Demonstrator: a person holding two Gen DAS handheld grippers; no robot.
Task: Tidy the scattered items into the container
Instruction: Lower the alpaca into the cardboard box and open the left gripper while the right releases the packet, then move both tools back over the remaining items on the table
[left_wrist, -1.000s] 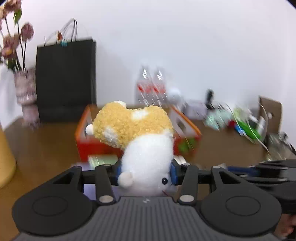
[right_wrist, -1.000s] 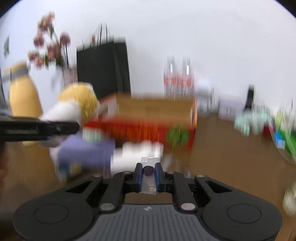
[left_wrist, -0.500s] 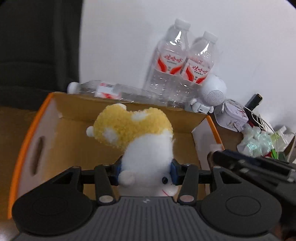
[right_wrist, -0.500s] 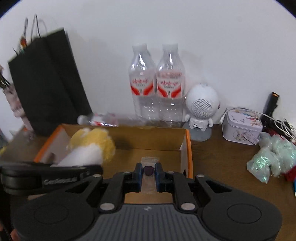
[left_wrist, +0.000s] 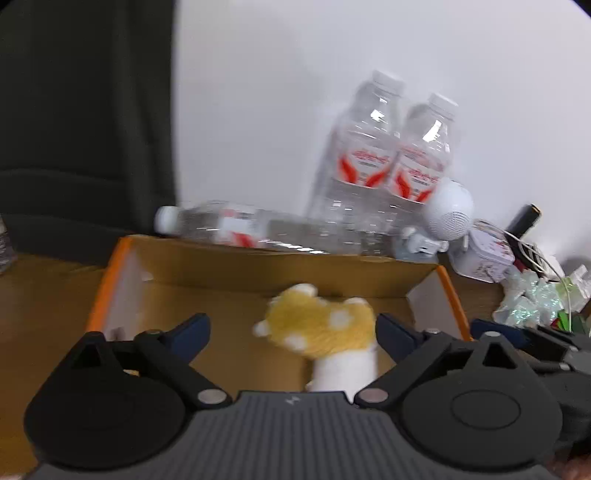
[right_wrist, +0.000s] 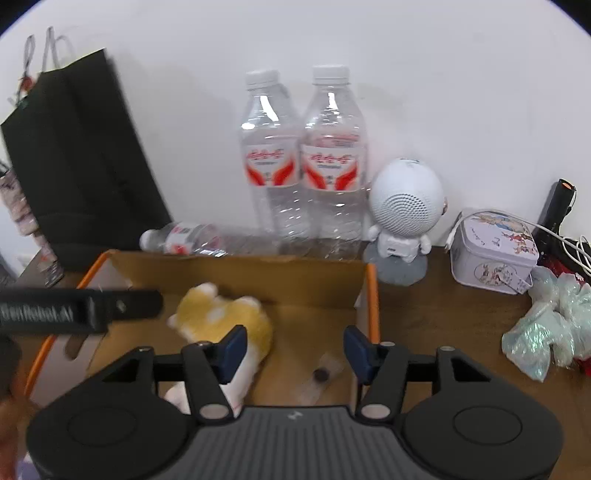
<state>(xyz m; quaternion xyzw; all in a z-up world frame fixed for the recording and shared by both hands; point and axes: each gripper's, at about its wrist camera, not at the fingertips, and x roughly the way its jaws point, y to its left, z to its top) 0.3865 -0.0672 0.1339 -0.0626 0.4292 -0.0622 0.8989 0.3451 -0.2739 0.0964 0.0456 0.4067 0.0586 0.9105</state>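
Over the cardboard box (right_wrist: 229, 269) with its orange rim, both grippers point down into the brown interior. Only the right wrist view shows the small clear packet with a dark round piece (right_wrist: 320, 374) lying on the box floor between and below the right gripper (right_wrist: 294, 349), near the box's right wall. That view also takes in the round white speaker figure (right_wrist: 405, 201), the decorated tin (right_wrist: 493, 254), the black paper bag (right_wrist: 77, 162) and the glittery wrapped bundle (right_wrist: 543, 332) on the table (right_wrist: 436, 332) to the right of the box. The left wrist view shows less of the table but gives a closer look at the plush toy (left_wrist: 321, 325), its yellow top blurred and its white body running down behind the gripper body. Both views show two upright water bottles (right_wrist: 303, 162) against the wall and a third bottle lying on its side (left_wrist: 258, 229) just behind the box.

Jaws of the left gripper (left_wrist: 293, 330) have just been opening and stand wide apart; the plush toy sits between them inside the box, close by the right pad, though blur hides whether it touches. Jaws of the right gripper have also just been opening and stand partly apart, with nothing pressed between the pads; the packet lies loose beneath them. In the right wrist view the plush toy (right_wrist: 225, 325) lies in the box to the left of the packet, partly behind the left pad.
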